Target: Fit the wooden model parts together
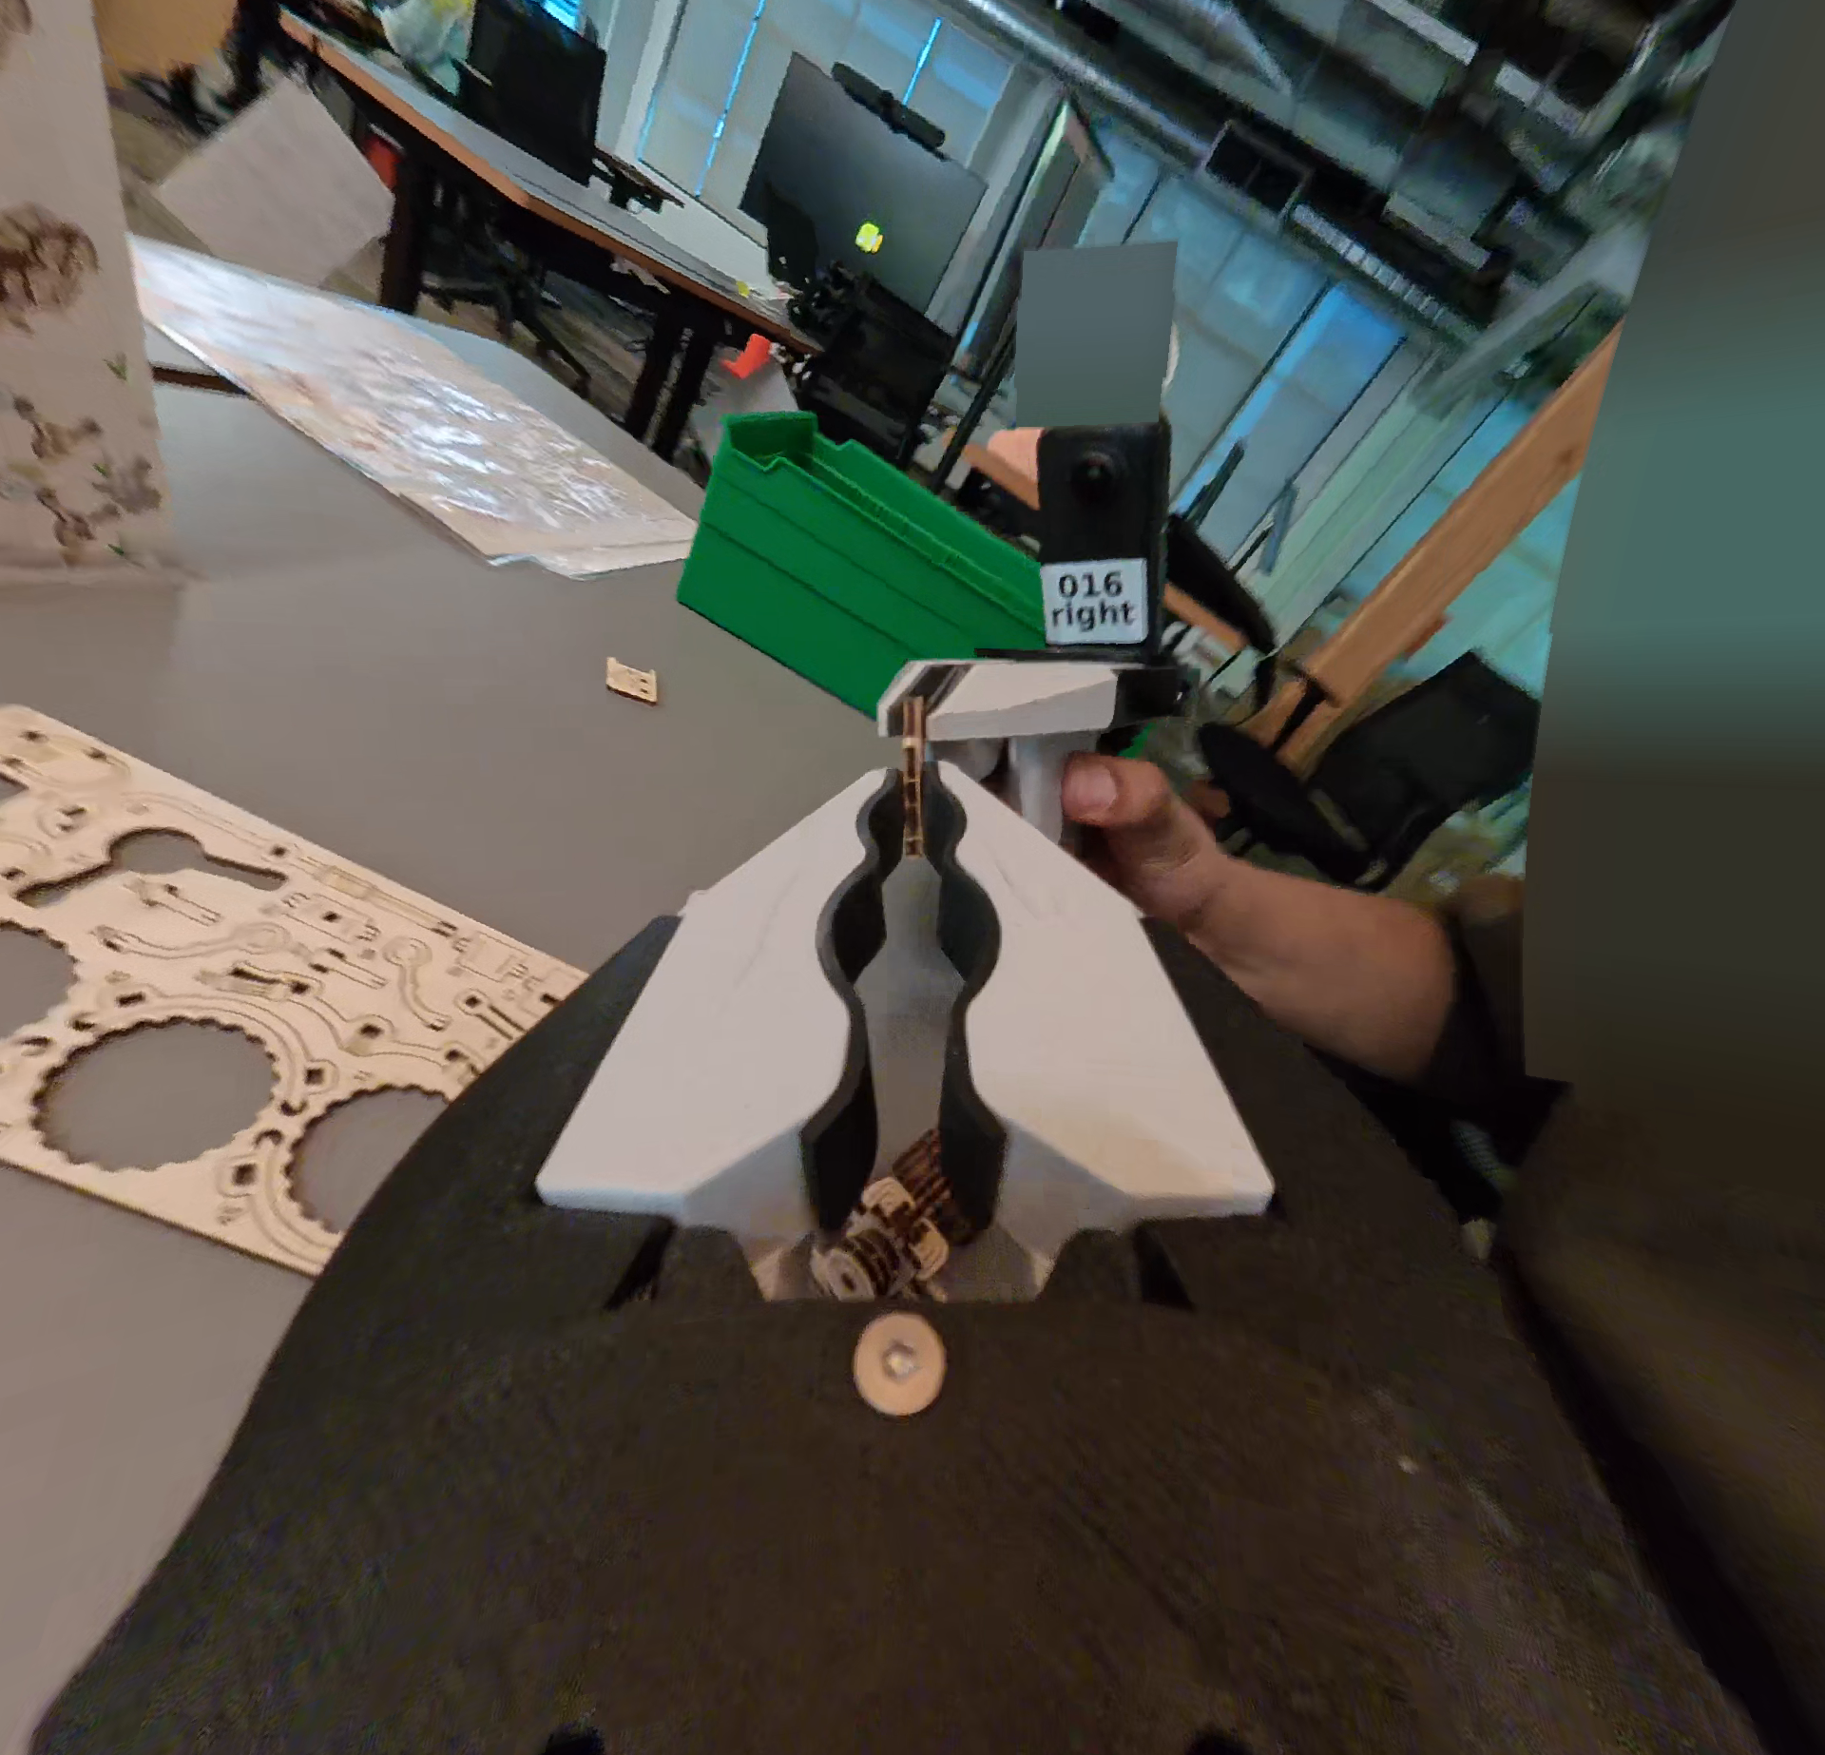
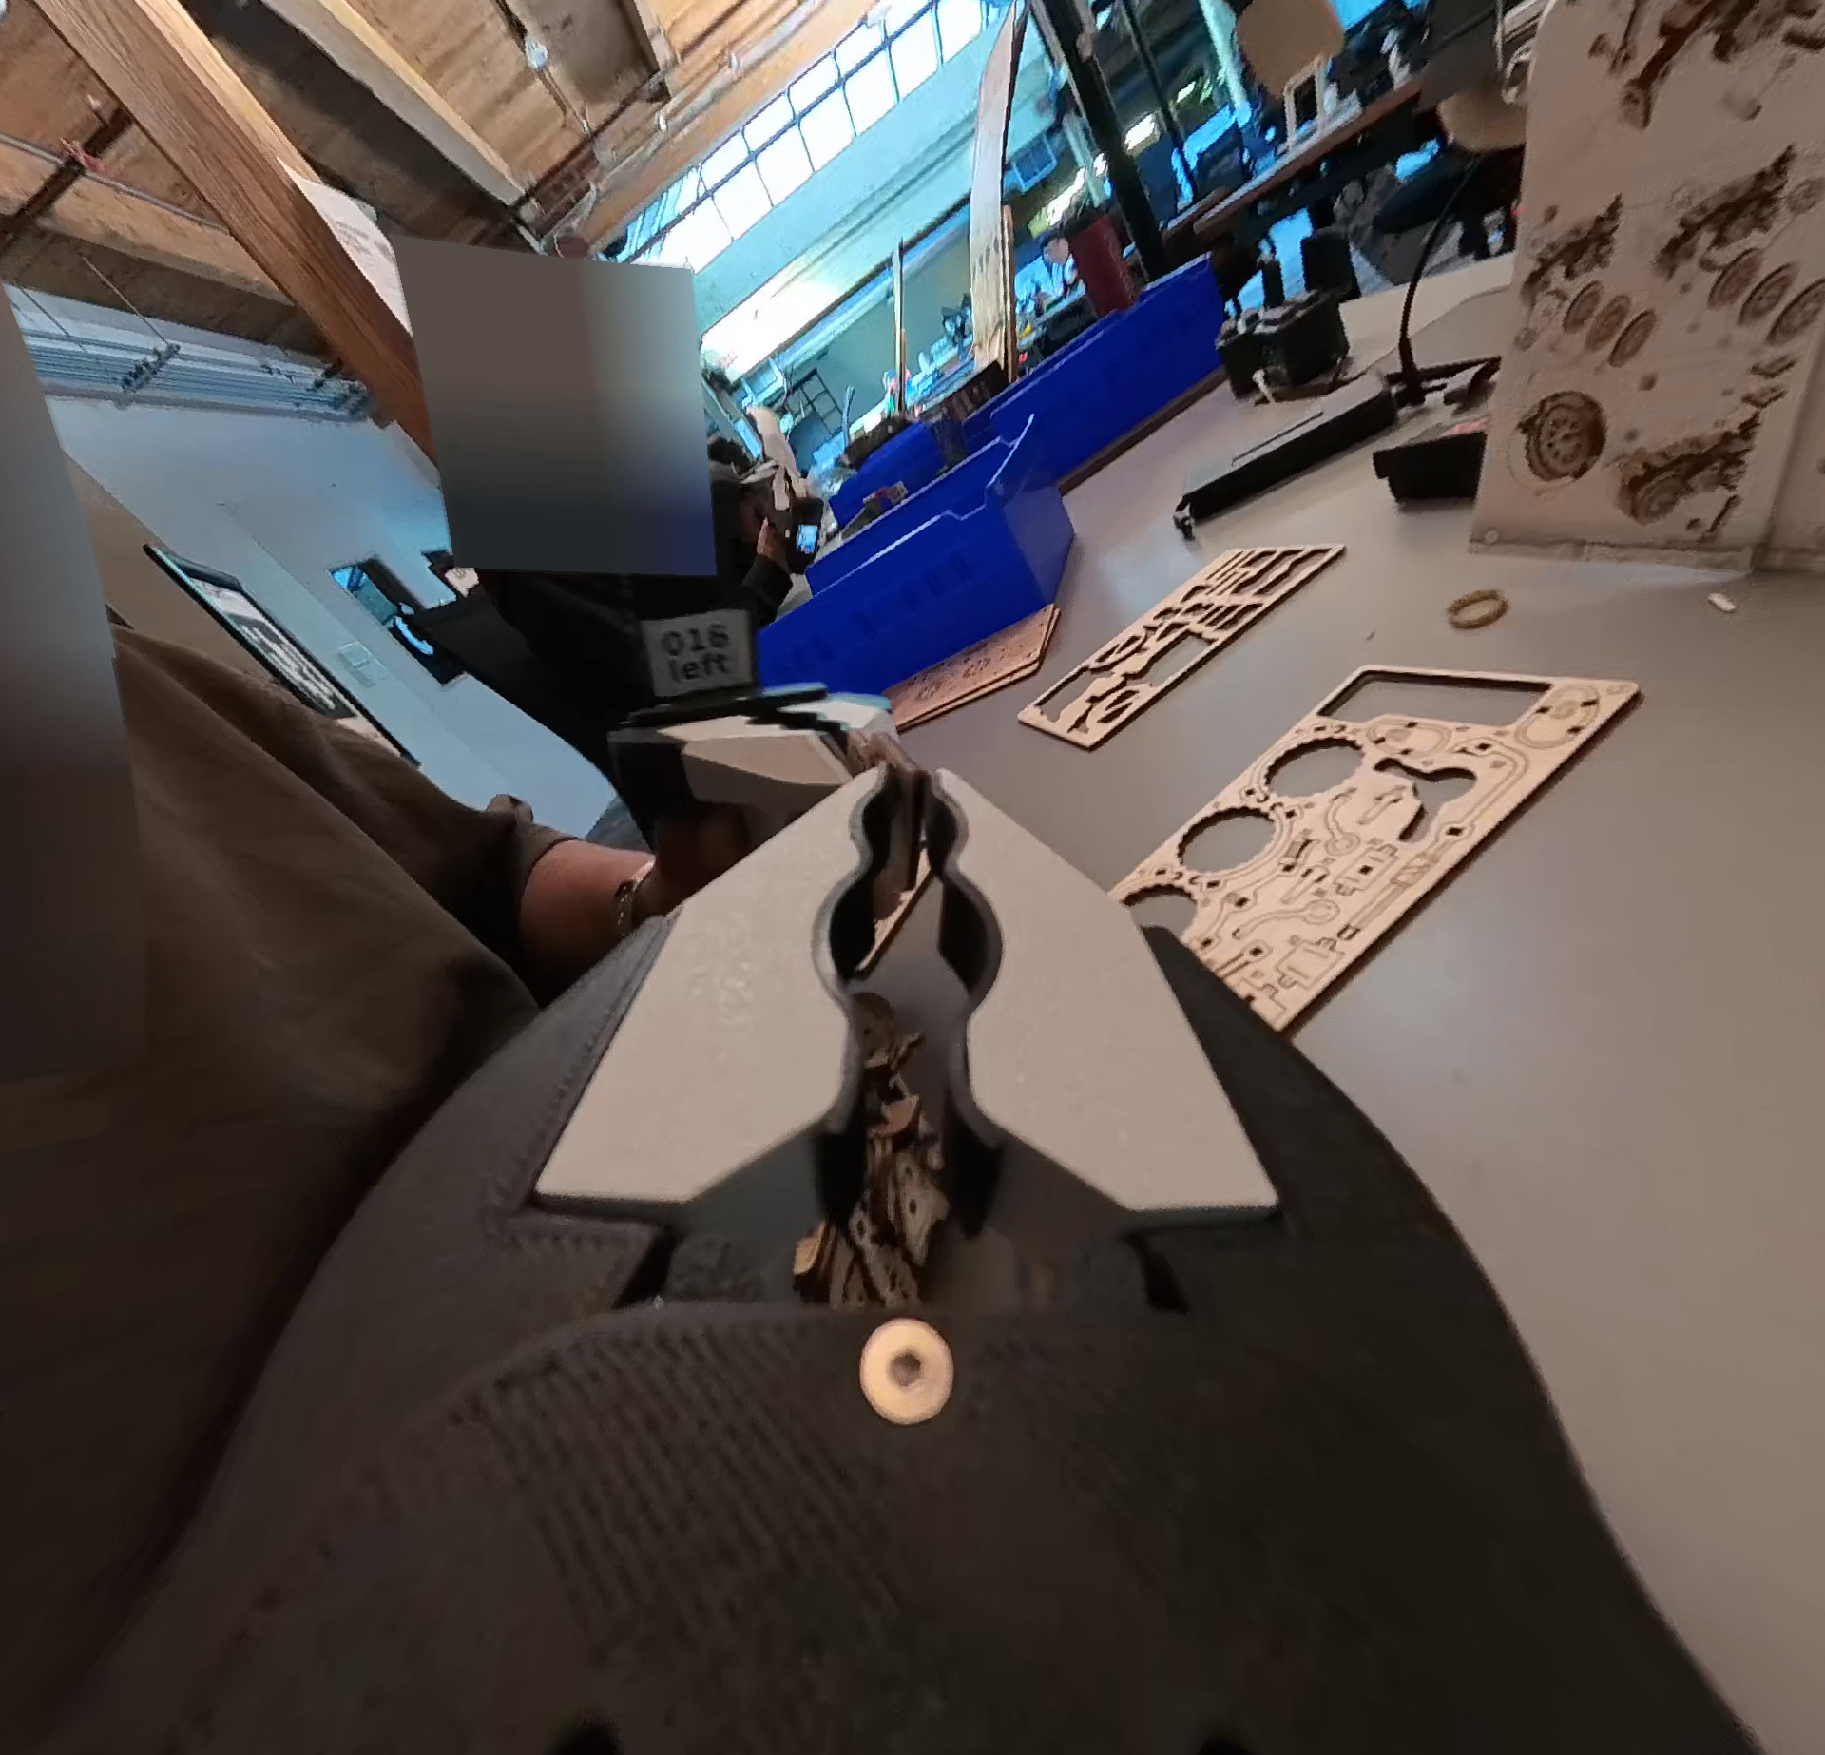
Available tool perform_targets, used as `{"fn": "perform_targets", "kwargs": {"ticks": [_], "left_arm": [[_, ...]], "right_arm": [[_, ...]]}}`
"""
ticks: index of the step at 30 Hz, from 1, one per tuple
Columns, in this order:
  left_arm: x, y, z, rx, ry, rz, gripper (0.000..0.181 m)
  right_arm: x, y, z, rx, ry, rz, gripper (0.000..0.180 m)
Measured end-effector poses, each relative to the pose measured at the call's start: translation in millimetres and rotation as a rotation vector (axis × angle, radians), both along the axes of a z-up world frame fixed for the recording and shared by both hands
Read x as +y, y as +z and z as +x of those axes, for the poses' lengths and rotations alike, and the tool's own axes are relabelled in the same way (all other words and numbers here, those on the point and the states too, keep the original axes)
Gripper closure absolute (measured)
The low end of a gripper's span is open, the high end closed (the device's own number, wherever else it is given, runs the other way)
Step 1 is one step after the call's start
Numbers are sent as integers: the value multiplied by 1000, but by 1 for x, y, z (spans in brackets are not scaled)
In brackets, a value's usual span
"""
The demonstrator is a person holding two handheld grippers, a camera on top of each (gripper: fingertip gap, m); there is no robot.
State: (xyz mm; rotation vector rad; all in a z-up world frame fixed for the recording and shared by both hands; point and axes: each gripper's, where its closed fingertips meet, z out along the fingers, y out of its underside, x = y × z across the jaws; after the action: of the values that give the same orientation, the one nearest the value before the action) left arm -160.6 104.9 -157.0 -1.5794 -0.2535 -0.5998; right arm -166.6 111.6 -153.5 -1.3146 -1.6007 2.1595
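Note:
In the left wrist view my left gripper (image 1: 913,814) is shut on a thin wooden model part (image 1: 913,799) seen edge-on at its fingertips. The part's upper end sits in the tips of my right gripper (image 1: 918,710), which a hand holds just beyond. A cluster of wooden gears (image 1: 894,1214) shows low between the left fingers. In the right wrist view my right gripper (image 2: 904,814) is shut on the wooden part (image 2: 904,853), tip to tip with my left gripper (image 2: 790,749). More of the wooden model (image 2: 884,1174) shows between the right fingers. Both grippers are raised above the grey table (image 2: 1580,1066).
Punched-out wooden sheets (image 1: 198,996) (image 2: 1373,819) (image 2: 1175,636) lie flat on the table. A small loose wooden piece (image 1: 632,678) lies near a green bin (image 1: 849,572). Blue bins (image 2: 938,562), a wooden ring (image 2: 1476,608) and an upright printed sheet (image 2: 1669,256) stand farther back. Both grippers' tips are close together, under 4 cm apart.

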Motion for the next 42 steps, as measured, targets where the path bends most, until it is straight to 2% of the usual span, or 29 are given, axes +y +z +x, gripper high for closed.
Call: {"fn": "perform_targets", "kwargs": {"ticks": [3, 11, 22, 31, 33, 36, 37, 42], "left_arm": [[-2, 0, -9, -93, 7, 9, 180], [-2, -3, -11, -140, -9, 6, 180], [-1, -5, -7, -192, -44, 8, 180], [-1, -4, -2, -150, -66, 9, 180], [-1, -7, -5, -176, -49, 2, 174], [1, -15, -16, -296, -33, -26, 147], [1, -16, -17, -364, -52, -28, 144], [-7, -1, -13, -782, -294, 78, 148]], "right_arm": [[2, 0, -1, -2, -15, -41, 170], [10, -3, -5, -14, -57, -38, 164], [4, -5, -5, -12, -49, -43, 166], [4, 0, -3, 28, -48, -13, 178], [2, 3, -1, 82, -56, 67, 179], [2, 15, 4, 257, -124, 292, 179], [1, 19, 7, 341, -152, 388, 180], [-21, 22, 19, 668, -204, 764, 178]]}}
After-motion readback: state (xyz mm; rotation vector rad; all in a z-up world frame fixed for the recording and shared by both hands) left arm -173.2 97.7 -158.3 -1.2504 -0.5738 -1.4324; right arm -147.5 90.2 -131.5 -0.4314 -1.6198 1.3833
